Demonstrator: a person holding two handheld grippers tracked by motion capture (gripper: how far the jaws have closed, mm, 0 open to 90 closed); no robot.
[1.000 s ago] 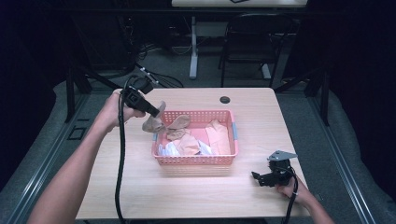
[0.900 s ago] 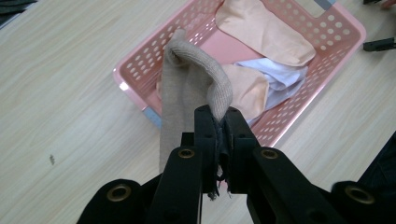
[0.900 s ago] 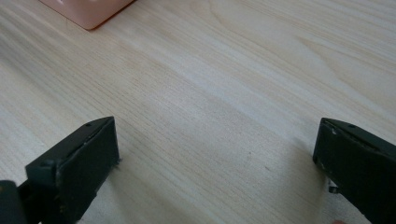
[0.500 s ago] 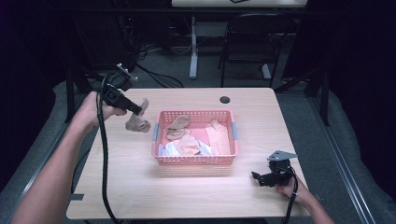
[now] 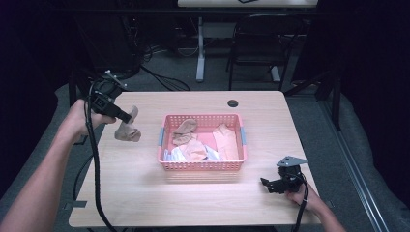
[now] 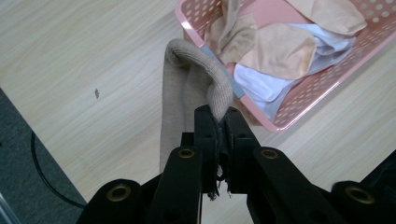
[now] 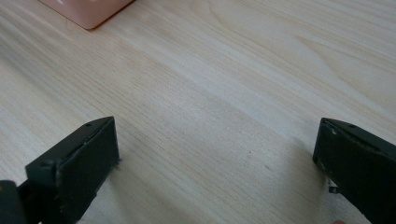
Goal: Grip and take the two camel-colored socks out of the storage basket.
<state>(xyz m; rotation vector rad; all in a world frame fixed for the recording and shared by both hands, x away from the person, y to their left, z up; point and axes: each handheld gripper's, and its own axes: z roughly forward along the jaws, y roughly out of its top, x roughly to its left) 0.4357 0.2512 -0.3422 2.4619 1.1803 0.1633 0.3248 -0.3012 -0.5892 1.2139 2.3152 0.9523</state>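
Over at the left, the left gripper (image 5: 126, 116) has its jaws clamped on a limp beige knitted sock (image 5: 127, 131), which dangles above the pale wooden table (image 5: 145, 193), just left of the pink perforated plastic basket (image 5: 203, 165) of folded cloths. Farther right, near the front edge, the right gripper (image 5: 267, 183) rests low with its jaws spread wide, nothing between them.

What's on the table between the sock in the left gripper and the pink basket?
Nothing: in the high view, bare tabletop separates the tan sock, hanging from the left gripper, from the pink basket.
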